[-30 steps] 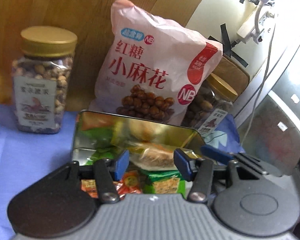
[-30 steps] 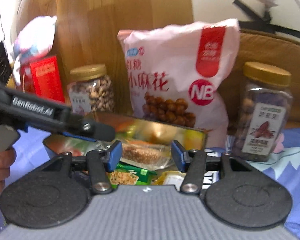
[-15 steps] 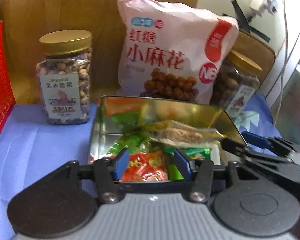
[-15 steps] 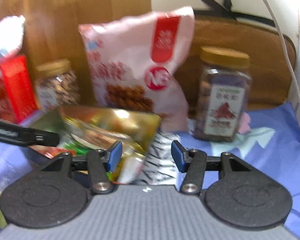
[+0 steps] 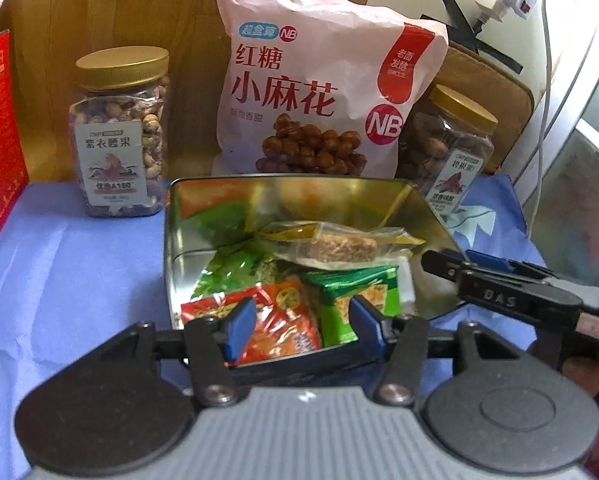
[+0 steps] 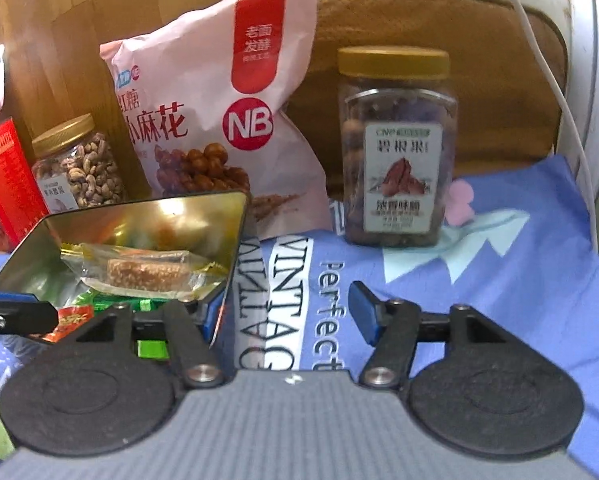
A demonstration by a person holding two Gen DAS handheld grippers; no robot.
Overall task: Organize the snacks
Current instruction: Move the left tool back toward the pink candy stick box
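Both tilted downward, the left claw [image 5: 297, 326] gapes empty above the tin [image 5: 171, 248]; the right claw [image 6: 287, 312] is opening, empty.

The left gripper [image 5: 297, 322] points forward and downward, its two blue-padded fingers [image 5: 239, 330] standing apart with nothing pressed between them. Its black linkage arms splay out from the grey ribbed body just behind the pads.

The right gripper [image 6: 285, 316] also tilts forward and down. Its jaws are opening, and nothing is between them. One blue pad [image 6: 363, 314] shows clearly on the right side; the left one is partly hidden behind its own linkage arm.

In the left wrist view, the right gripper's black fingers reach in from the right, beside and slightly ahead of the left gripper's pads. In the right wrist view, a left gripper fingertip pokes in from the left edge.
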